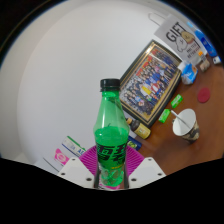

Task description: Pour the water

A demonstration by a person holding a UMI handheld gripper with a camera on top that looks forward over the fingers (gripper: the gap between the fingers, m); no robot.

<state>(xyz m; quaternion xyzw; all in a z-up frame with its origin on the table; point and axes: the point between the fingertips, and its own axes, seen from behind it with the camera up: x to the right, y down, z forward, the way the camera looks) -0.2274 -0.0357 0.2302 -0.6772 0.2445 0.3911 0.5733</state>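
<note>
Clamping the green bottle [111, 128], the gripper [111, 172] hides its base.

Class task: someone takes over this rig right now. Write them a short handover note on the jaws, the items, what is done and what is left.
Gripper: jaws appear shut on the green bottle, held upright with its black cap on.
Cup: on the table beyond the bottle, beside a colourful box.
Done: bottle apparently grasped.
Left: cap off, carry to the cup, pour.
</note>
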